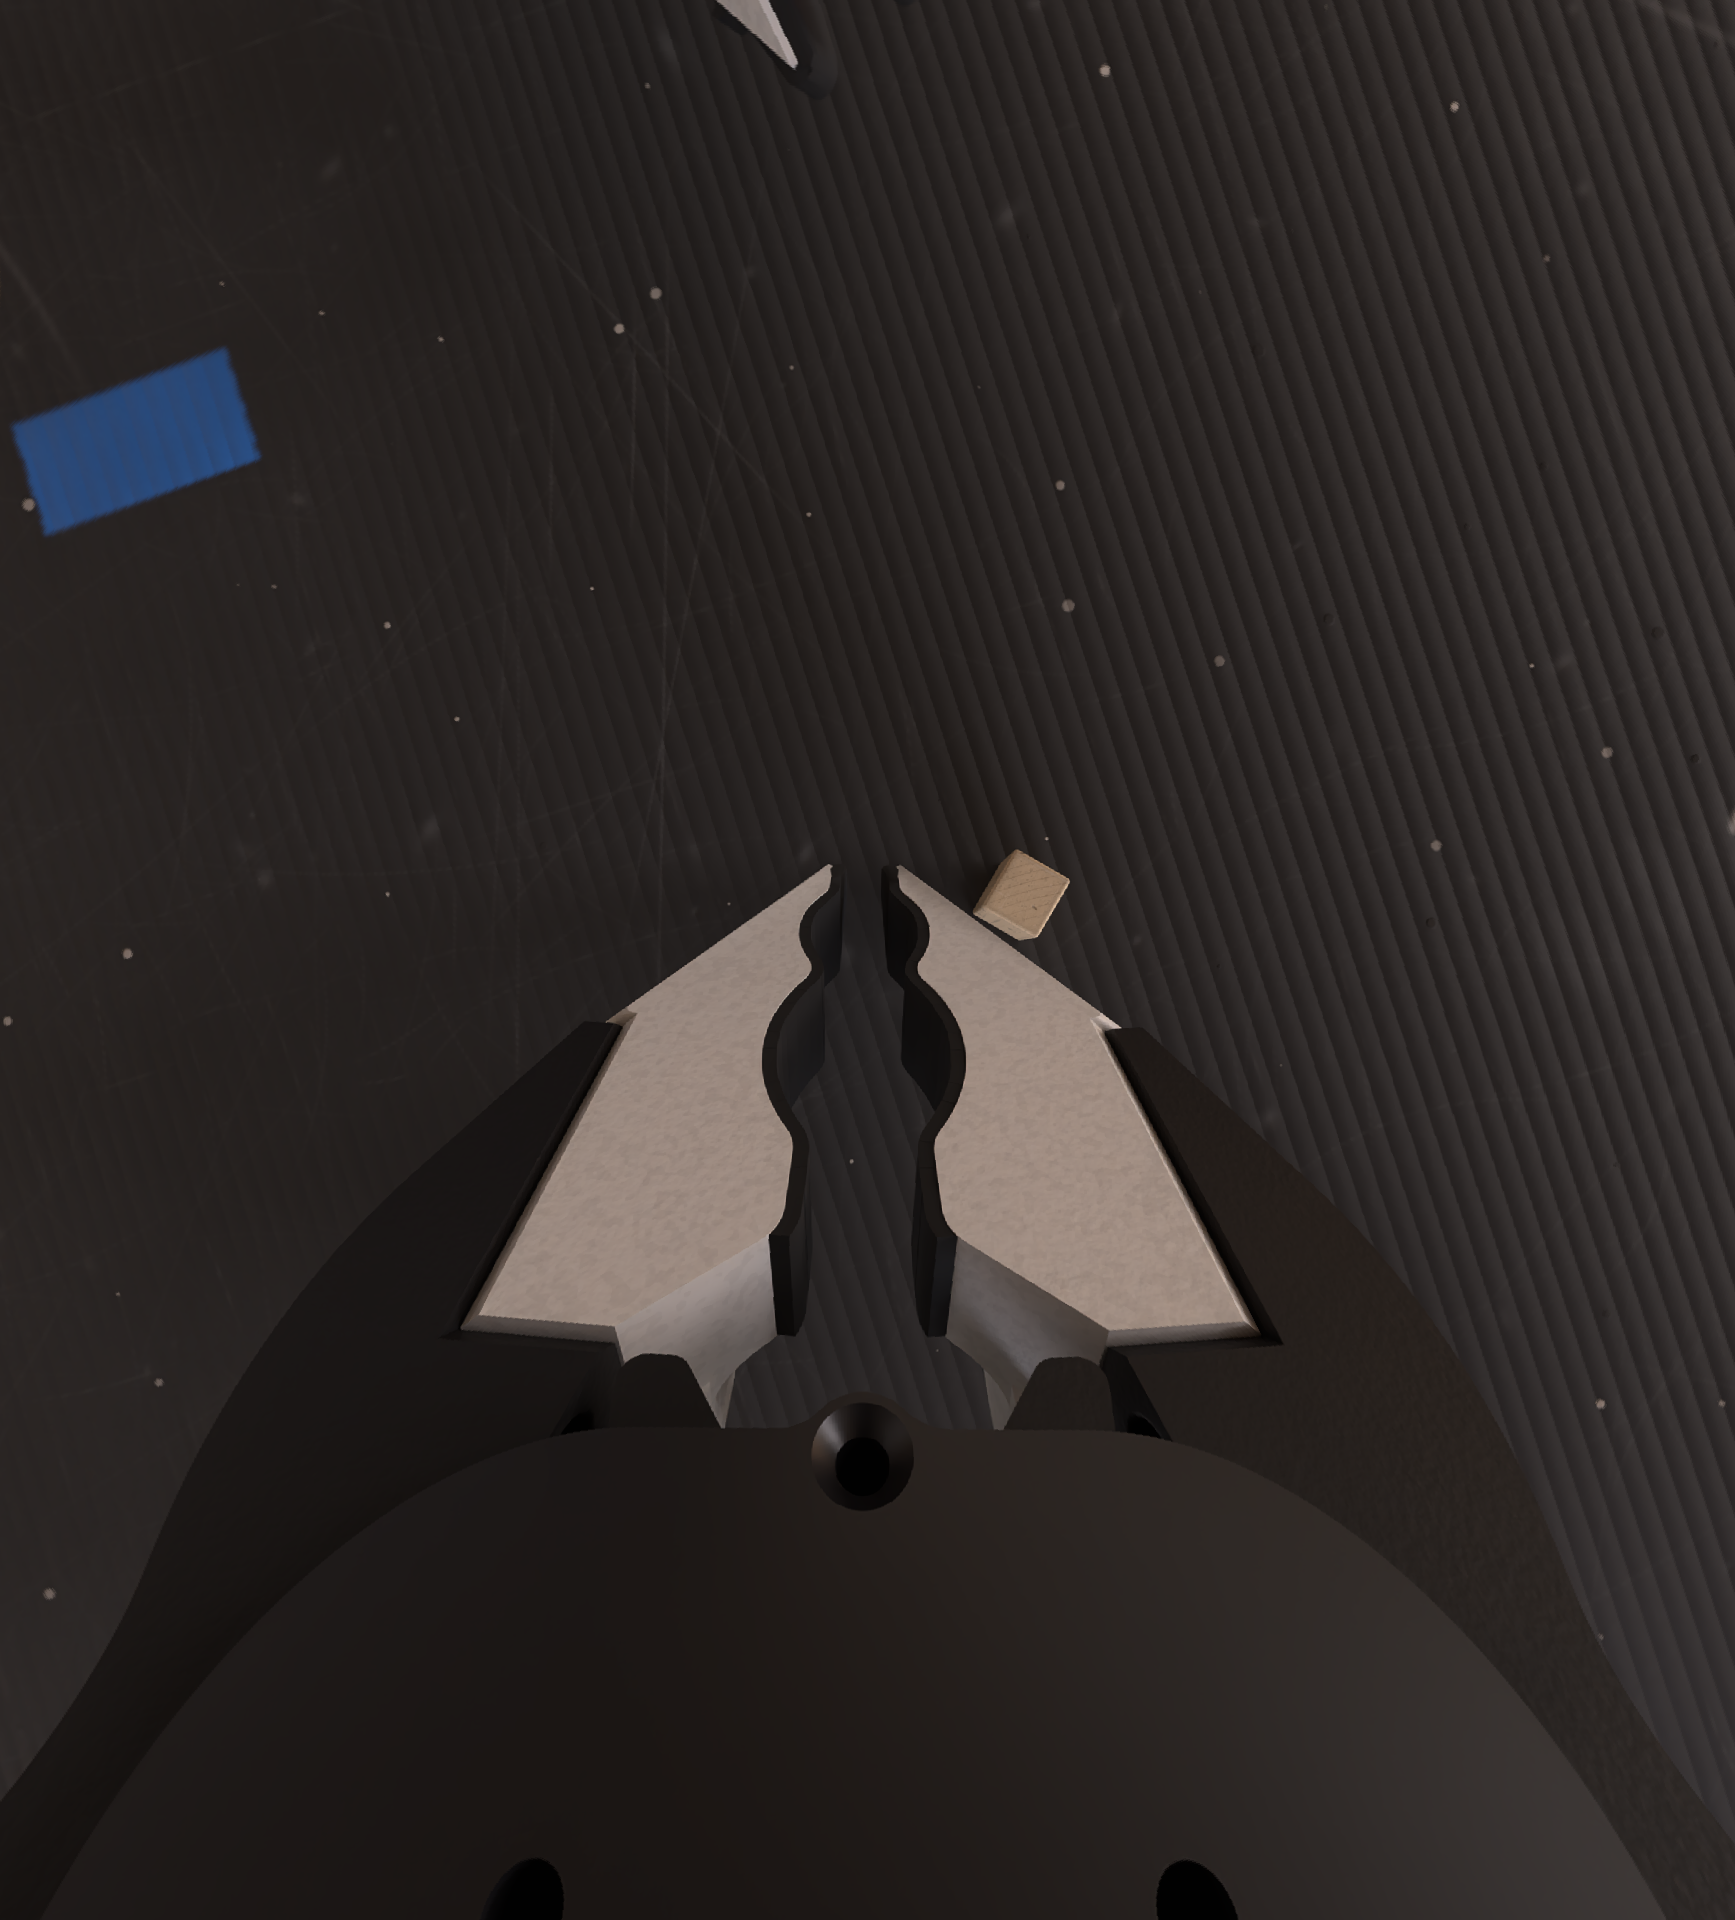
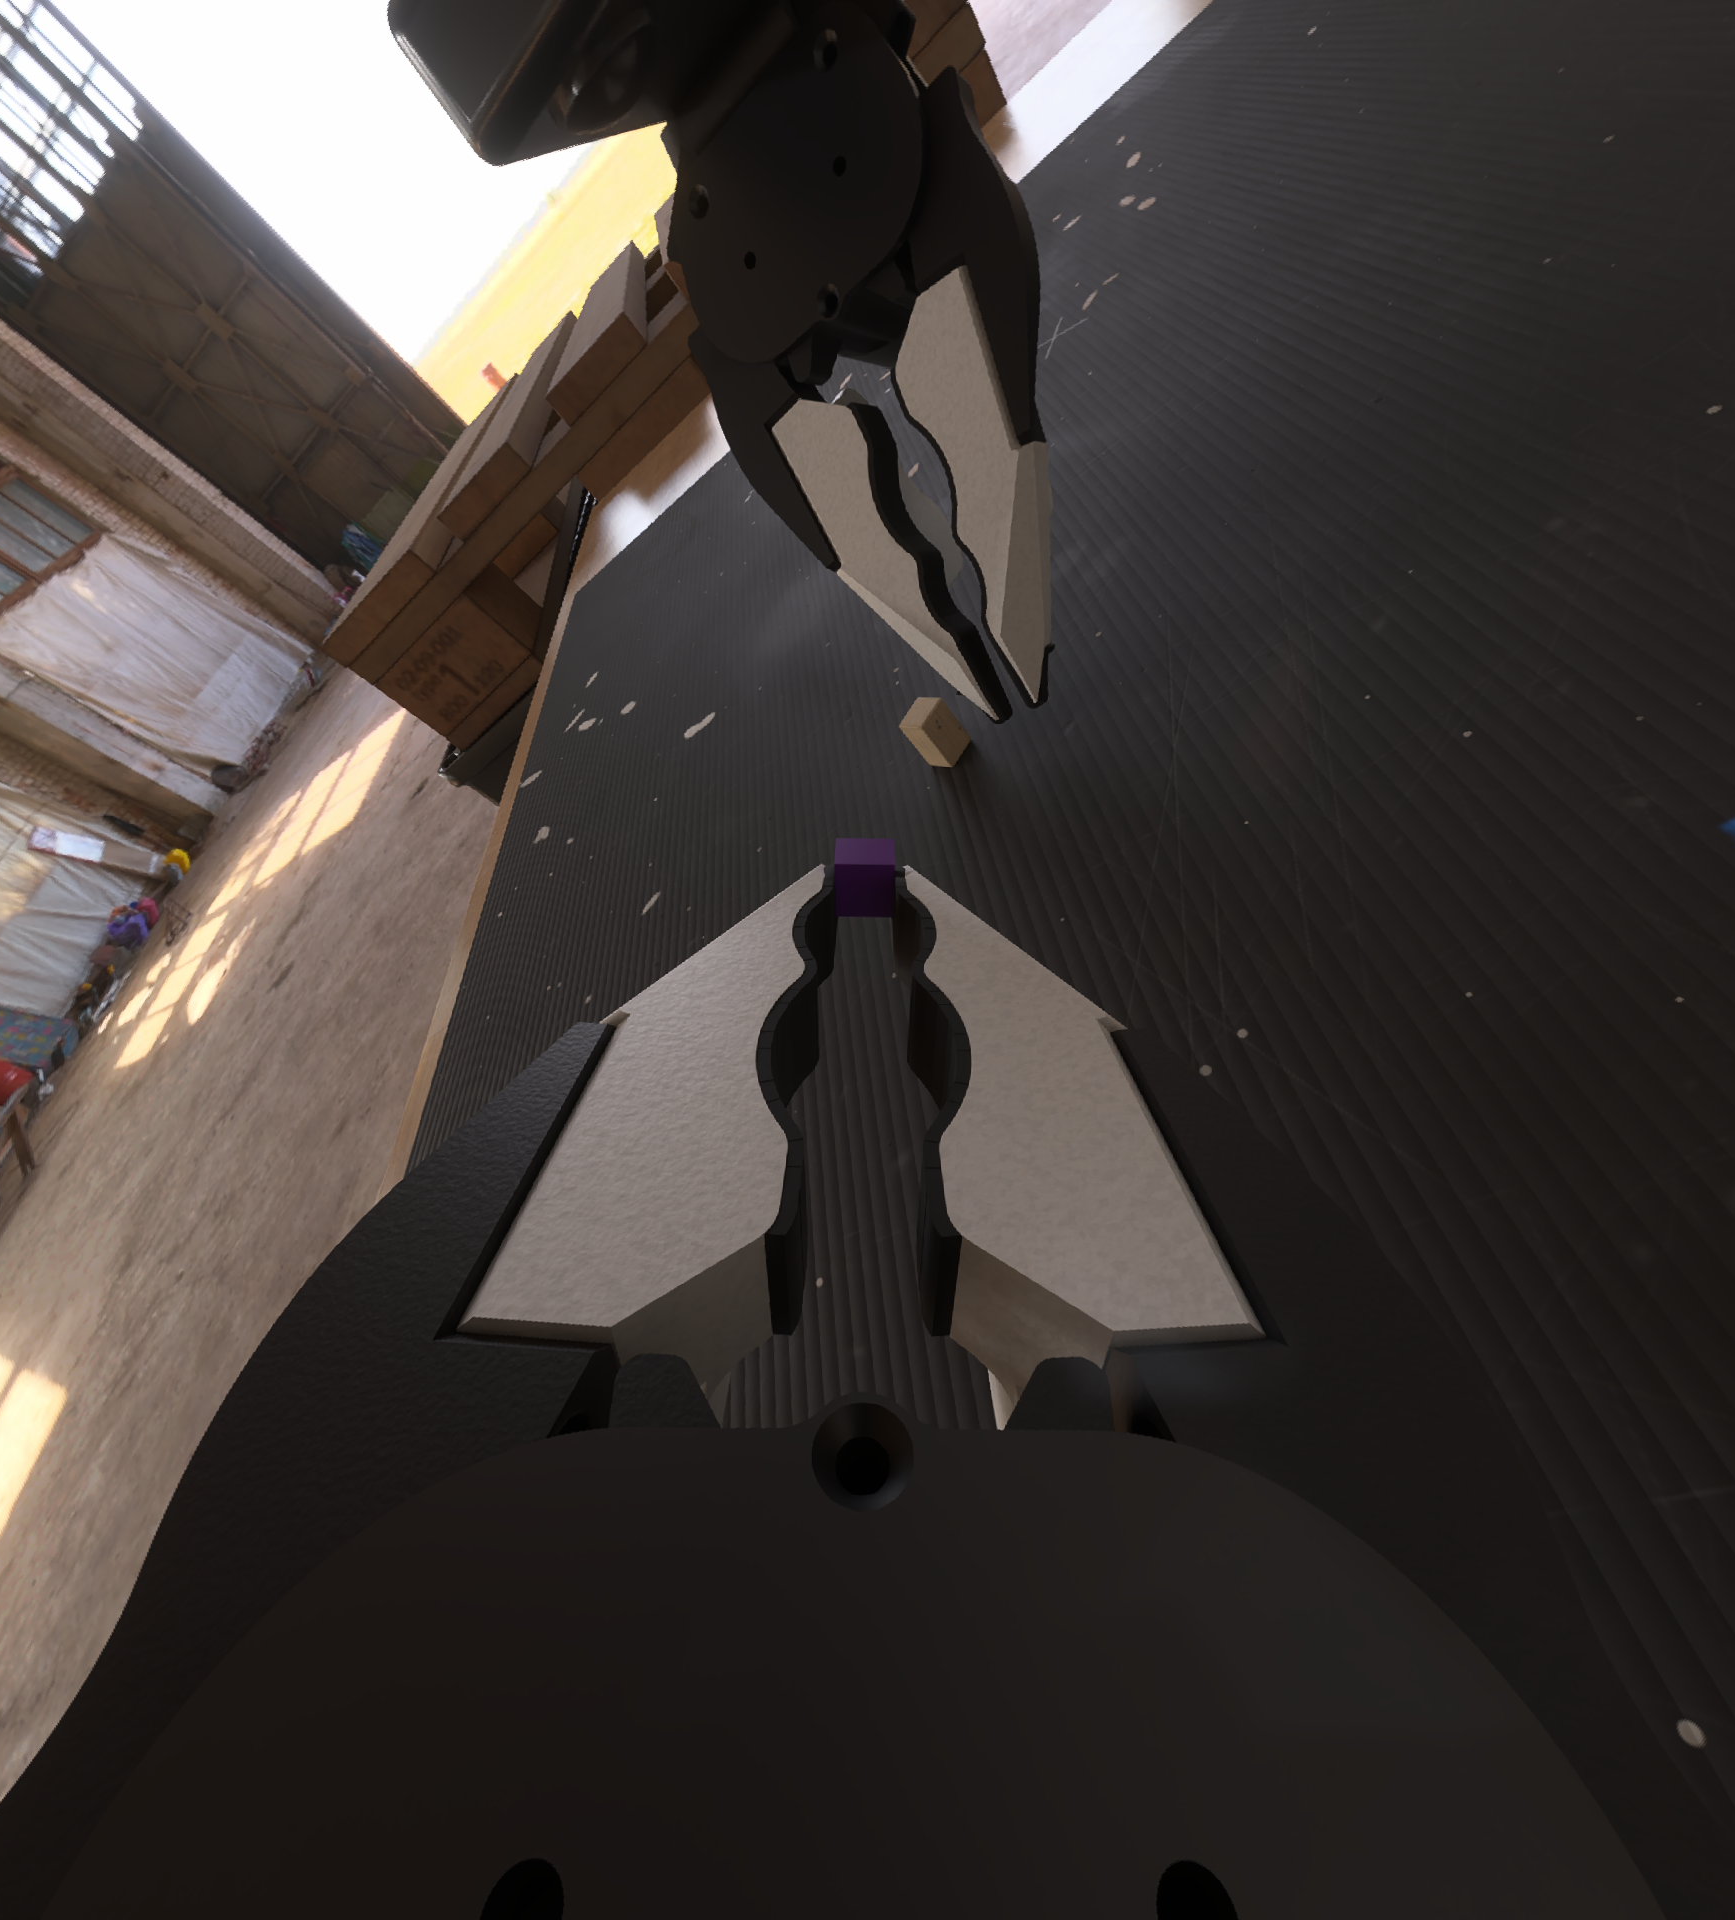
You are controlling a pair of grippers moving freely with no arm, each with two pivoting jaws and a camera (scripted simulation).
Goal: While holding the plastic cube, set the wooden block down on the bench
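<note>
The wooden block [image 1: 1022, 896] lies on the dark ribbed bench mat [image 1: 1258, 520] in the left wrist view, just beside the left gripper [image 1: 863, 883] on its right-hand finger side, partly hidden behind that finger's pale edge. The left gripper's jaws stand nearly together, only a narrow slit between the tips, with nothing held. A blue rectangular patch [image 1: 136, 442] lies flat on the mat well to the left.

In the right wrist view, the right gripper [image 2: 864, 883] clasps the purple plastic cube [image 2: 864, 878] between its fingertips, above the mat. Farther off, the left gripper [image 2: 1014, 707] points down at the bench, its tips just beside the wooden block [image 2: 934, 732], which rests alone on the mat [image 2: 1362, 623]. Stacked wooden crates [image 2: 489, 540] stand beyond the bench's edge.
</note>
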